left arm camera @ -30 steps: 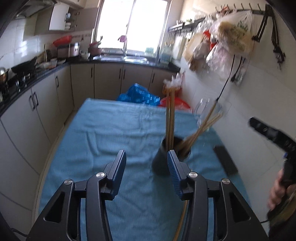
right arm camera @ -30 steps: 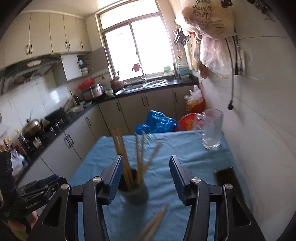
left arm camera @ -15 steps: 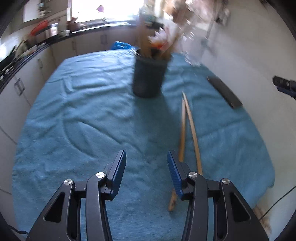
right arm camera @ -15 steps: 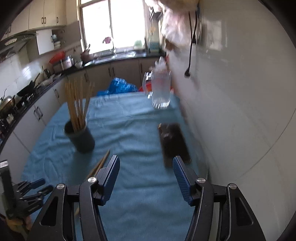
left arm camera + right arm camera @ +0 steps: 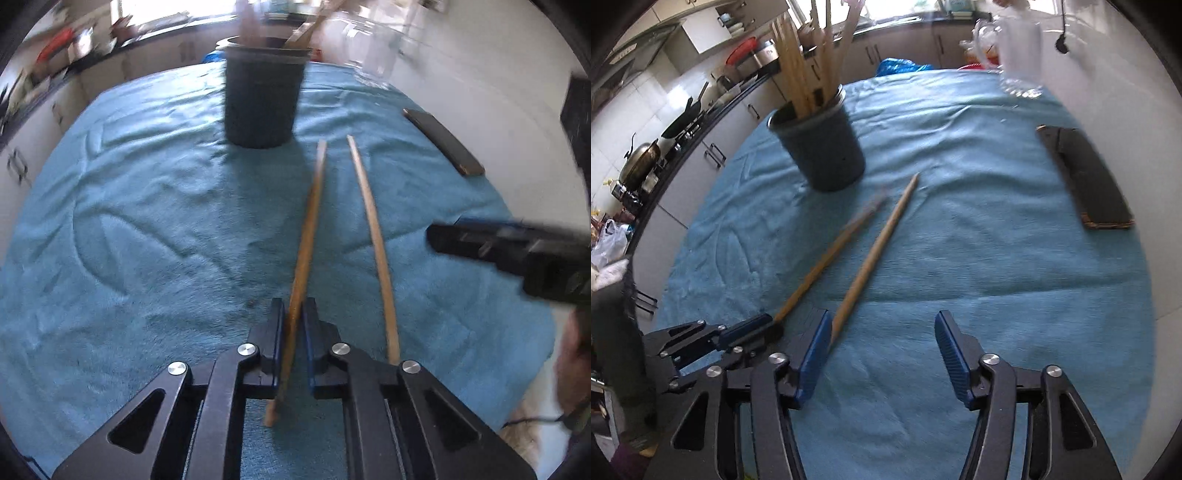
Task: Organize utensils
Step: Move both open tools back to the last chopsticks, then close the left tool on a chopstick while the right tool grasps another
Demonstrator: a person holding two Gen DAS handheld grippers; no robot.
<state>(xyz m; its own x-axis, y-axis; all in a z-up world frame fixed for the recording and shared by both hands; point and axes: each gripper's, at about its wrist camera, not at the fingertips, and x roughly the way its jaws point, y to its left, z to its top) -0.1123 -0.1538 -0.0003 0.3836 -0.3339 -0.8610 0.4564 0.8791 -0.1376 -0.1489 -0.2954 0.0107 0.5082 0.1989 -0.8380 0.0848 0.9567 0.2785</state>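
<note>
The left gripper (image 5: 293, 314) is pinched on one wooden chopstick (image 5: 306, 236) near its thick end, the tapered tip pointing toward the dark cylindrical holder (image 5: 820, 147), while the right gripper (image 5: 882, 336) hangs spread and empty just beside the second chopstick (image 5: 875, 254), which lies flat on the blue towel (image 5: 960, 258). Risk: the smooth, slender, round stick is held far from its middle, so it could pivot or slip between the narrow pads during the lift (the raised stick already reads blurred), or its tip could snag the towel's soft, wrinkled pile. At insertion, the holder is crowded with upright sticks and stands on yielding cloth, so an off-centre entry could strike the rim and tip it.
</note>
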